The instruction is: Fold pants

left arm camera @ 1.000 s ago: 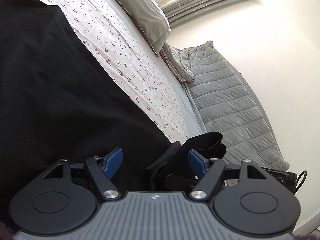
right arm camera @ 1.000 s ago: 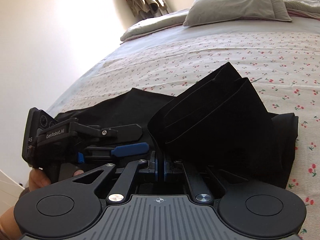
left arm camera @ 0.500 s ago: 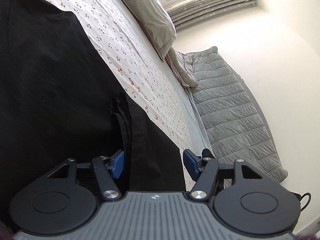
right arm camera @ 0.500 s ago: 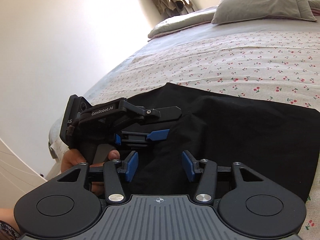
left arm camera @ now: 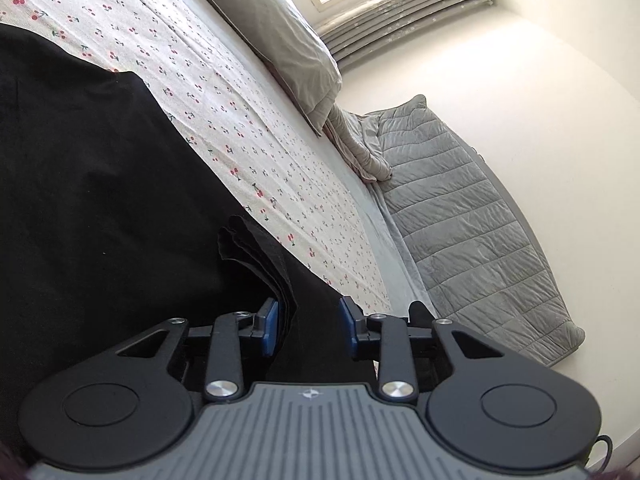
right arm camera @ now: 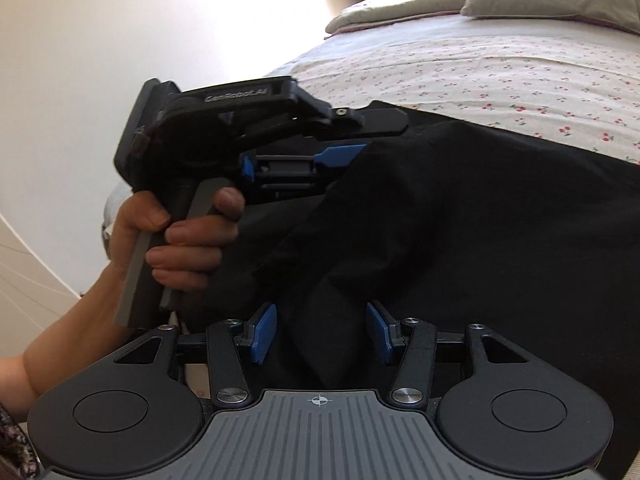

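Black pants (left arm camera: 100, 200) lie spread on the bed, also filling the right wrist view as pants (right arm camera: 500, 220). A stack of their folded edges (left arm camera: 256, 252) runs up between the pads of my left gripper (left arm camera: 308, 326), whose jaws are closing around it without a firm pinch. From the side, the left gripper (right arm camera: 372, 136) sits at the pants' raised near edge, held by a hand (right arm camera: 180, 232). My right gripper (right arm camera: 322, 332) is open, with a loose ridge of black cloth between its blue pads (right arm camera: 264, 334).
The bed sheet (left arm camera: 240, 120) is white with small cherries. A grey pillow (left arm camera: 276, 28) lies at the head under a window. A grey quilt (left arm camera: 460, 200) hangs off the bed's far side against the wall. The bed's edge lies just behind both grippers.
My right gripper let go of the folded pant end, opened and moved closer to the left gripper. The left jaws narrowed around the folded edges now between them.
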`<state>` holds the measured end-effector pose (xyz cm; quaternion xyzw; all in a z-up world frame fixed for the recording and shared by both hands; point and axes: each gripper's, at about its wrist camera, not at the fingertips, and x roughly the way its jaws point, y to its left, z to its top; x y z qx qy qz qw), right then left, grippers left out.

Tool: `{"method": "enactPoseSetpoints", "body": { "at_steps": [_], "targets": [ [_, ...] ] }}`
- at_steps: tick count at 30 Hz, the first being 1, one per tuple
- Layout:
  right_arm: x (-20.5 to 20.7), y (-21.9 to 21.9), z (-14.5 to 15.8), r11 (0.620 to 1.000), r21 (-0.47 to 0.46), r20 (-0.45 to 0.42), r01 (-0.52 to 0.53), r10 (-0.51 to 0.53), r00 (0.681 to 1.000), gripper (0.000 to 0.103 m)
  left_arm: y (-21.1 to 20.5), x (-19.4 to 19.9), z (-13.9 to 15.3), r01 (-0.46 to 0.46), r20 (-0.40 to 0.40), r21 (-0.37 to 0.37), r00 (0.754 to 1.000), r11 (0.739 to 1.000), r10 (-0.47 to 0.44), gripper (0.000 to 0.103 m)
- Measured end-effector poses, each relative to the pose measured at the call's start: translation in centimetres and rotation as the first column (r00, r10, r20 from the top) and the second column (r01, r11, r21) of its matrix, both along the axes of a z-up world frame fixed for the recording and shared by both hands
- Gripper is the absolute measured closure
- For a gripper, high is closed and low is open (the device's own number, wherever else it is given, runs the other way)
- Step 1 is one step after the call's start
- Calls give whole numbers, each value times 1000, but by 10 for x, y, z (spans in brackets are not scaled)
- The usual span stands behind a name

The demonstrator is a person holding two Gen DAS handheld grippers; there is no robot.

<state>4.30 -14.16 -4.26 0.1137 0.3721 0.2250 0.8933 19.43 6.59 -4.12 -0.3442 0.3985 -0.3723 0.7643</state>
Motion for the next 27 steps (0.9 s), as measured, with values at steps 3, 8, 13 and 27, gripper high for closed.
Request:
{"method": "enactPoseSetpoints", "body": {
  "at_steps": [3,8,13,27],
  "targets": [
    [-4,5,2,999,-52,17,-12,13,1000,53,1,2,-1,-12,-17,88,1000,996,13,69],
    [-2,-4,2,998,-50,-5,47,-47,999,53,-8,3,-3,-5,21,244,1000,970,0,69],
    [0,-15,7,990,-49,8,131,-130,991,50,-20,2,-2,-34,77,280,997,959,13,89],
    [6,-33,16,951,-86,30,296,-295,955,41,22,-11,57,-272,318,594,944,757,90,101]
  ]
}}
